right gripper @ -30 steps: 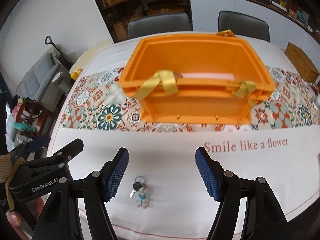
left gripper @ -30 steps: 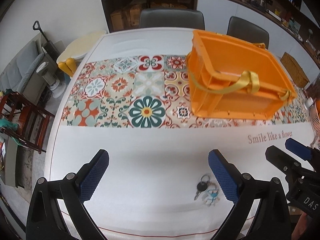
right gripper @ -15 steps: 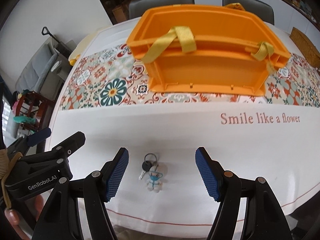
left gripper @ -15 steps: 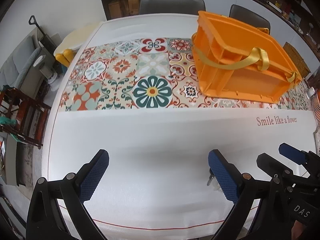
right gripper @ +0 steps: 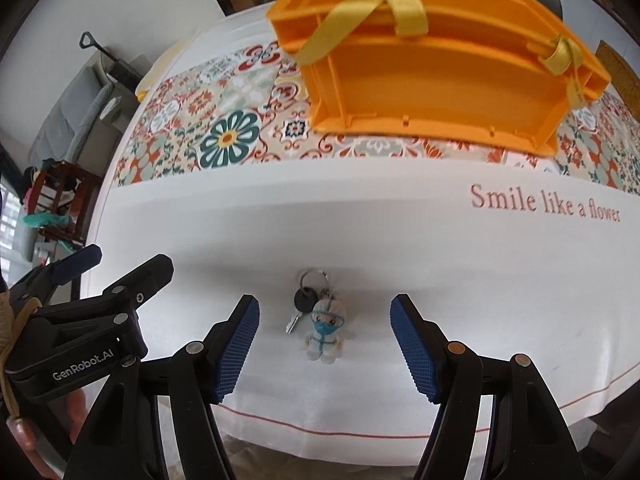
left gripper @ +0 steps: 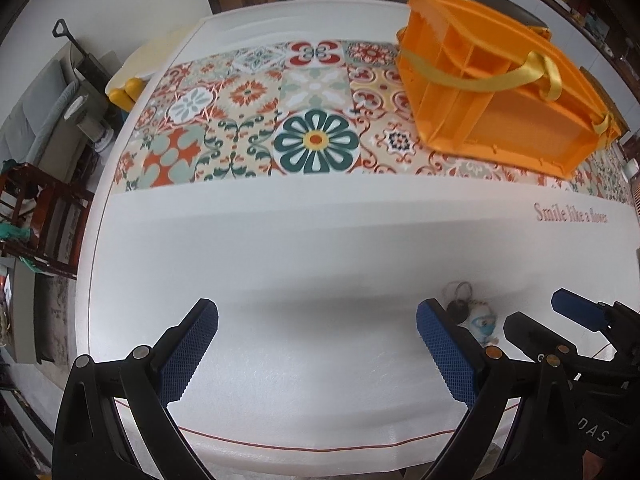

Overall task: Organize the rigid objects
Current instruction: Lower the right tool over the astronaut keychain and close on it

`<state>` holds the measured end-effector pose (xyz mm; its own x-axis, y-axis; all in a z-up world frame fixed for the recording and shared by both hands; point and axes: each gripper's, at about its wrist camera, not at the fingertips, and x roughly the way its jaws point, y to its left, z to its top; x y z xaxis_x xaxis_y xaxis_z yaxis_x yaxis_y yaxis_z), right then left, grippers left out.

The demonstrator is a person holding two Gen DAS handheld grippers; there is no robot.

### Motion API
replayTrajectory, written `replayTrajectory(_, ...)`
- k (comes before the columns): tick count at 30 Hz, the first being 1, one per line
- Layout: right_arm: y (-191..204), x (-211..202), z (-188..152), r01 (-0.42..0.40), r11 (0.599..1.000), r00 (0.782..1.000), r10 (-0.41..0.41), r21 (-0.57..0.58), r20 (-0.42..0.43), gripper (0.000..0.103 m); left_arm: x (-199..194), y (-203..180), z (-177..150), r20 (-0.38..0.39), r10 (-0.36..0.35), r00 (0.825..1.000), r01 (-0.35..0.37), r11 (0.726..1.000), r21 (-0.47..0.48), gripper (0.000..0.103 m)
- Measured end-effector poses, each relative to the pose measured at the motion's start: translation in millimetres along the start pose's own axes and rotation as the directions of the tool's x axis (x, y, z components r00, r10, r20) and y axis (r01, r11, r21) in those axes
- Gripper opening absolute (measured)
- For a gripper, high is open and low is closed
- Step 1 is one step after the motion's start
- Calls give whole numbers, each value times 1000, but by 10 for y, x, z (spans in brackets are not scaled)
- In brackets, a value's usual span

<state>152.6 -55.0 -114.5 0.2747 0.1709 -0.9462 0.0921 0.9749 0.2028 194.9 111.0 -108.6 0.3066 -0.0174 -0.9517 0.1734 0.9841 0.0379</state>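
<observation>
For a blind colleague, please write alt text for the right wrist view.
The open right hand-held gripper frames a keyring with a masked figurine on a white tablecloth. Beyond stands an orange crate; the left hand-held gripper is beside.

Both grippers had black frames with silver and brass rivets. Blue ribbed pads (right gripper: 240, 348) lined the fingers. White "GenRobot.AI" lettering marked the left gripper (right gripper: 112, 268).

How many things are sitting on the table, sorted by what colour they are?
Orange: 1, the basket
White: 1, the little doll keychain with its keys
Total: 2
</observation>
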Motion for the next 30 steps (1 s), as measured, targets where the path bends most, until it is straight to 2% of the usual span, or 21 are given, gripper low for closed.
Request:
replayTrajectory(13, 28, 372, -76, -9, 1000, 996, 9, 7, -86, 60, 287, 21, -118, -71, 1, 997, 0, 1000, 12, 101)
replayTrajectory(20, 18, 502, -86, -25, 1000, 995, 26, 10, -98, 53, 438, 8, -145, -107, 1, 994, 1, 1000, 19, 101)
replayTrajectory(30, -37, 648, -73, -7, 1000, 993, 9, 21, -118, 45, 513, -18, -169, -126, -4, 992, 7, 1000, 24, 101)
